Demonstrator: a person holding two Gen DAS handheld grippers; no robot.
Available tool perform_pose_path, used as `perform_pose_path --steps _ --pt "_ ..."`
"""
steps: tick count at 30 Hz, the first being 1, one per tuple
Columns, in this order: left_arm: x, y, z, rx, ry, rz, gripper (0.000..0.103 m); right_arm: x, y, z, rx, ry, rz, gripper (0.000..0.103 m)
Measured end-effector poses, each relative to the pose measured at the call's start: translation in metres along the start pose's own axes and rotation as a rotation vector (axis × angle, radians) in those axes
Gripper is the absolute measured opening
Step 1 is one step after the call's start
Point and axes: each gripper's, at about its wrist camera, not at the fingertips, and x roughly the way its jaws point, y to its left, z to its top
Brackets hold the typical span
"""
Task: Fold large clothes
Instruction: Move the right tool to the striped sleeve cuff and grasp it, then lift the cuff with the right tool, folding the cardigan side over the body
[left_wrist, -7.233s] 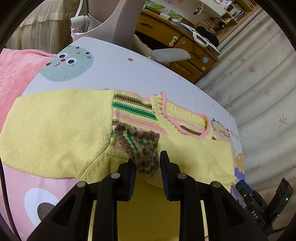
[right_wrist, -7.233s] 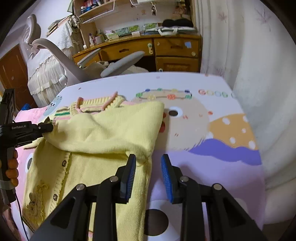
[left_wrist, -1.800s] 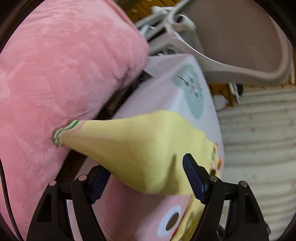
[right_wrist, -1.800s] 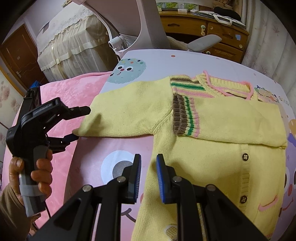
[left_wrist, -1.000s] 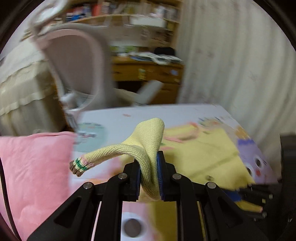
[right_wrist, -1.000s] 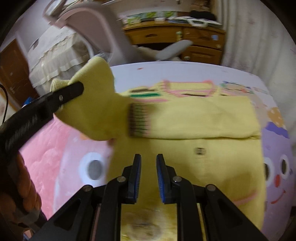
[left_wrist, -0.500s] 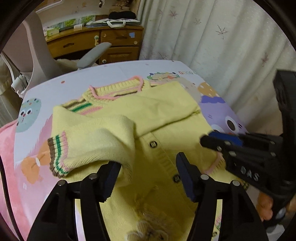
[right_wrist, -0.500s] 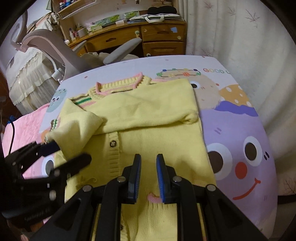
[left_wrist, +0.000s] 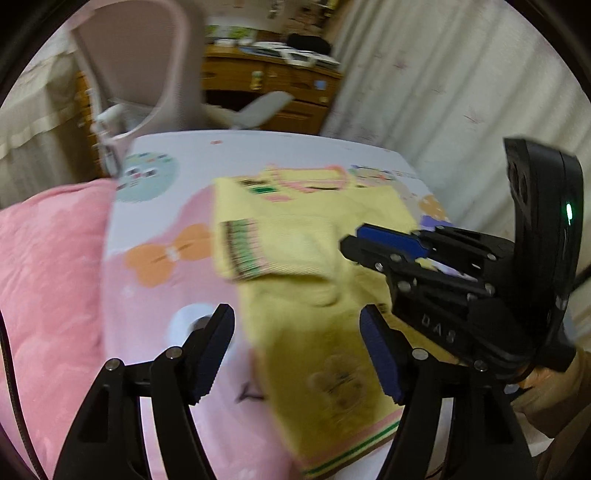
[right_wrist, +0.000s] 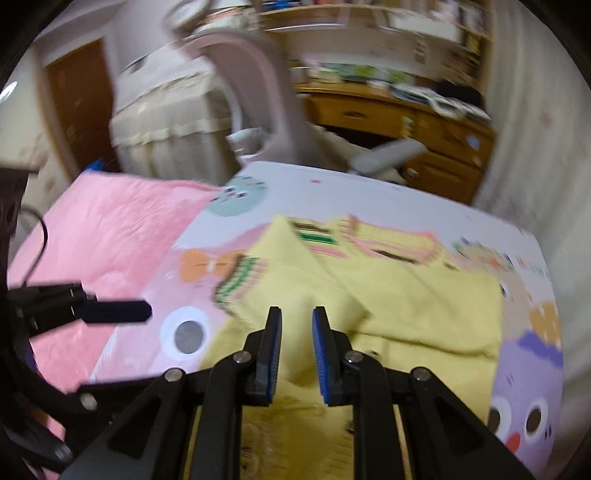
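yellow ribbed knit, a cardigan (right_wrist: 413, 295), lies flat on the cartoon-printed bed sheet (right_wrist: 369, 192), both sleeves folded across its chest, the striped brown-green-pink cuff (left_wrist: 242, 247) soft and blurred. we hold the left gripper (left_wrist: 297, 350) above its lower half, jaws opening wide, pads touching nothing. our right gripper (right_wrist: 296, 354) hovers over the buttoned front, jaws narrow with nothing between them. a plush pink blanket (left_wrist: 44, 280) bunches beside the sheet.
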Motion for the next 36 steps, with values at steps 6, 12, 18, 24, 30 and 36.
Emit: perform_pose_path --steps 6,12,18,24,30,36 --pt "-0.008 0.052 -0.016 -0.146 0.008 0.082 0.069 0.027 0.037 -0.003 -0.136 0.014 -0.030 0.017" --pt "-0.006 0.086 -0.029 -0.257 0.018 0.115 0.069 0.049 0.066 -0.014 -0.327 0.016 -0.118 0.017" --pt "-0.002 0.103 -0.034 -0.309 0.018 0.114 0.069 0.064 0.080 -0.019 -0.435 0.008 -0.241 0.017" --pt "0.003 0.110 -0.031 -0.327 0.021 0.106 0.069 0.077 0.091 -0.026 -0.549 0.030 -0.303 0.017" --pt "0.005 0.114 -0.030 -0.342 0.020 0.103 0.069 0.079 0.084 -0.024 -0.524 0.055 -0.270 0.015" --pt "0.006 0.110 -0.026 -0.334 0.020 0.100 0.069 0.052 0.055 0.008 -0.337 0.002 -0.202 0.007"
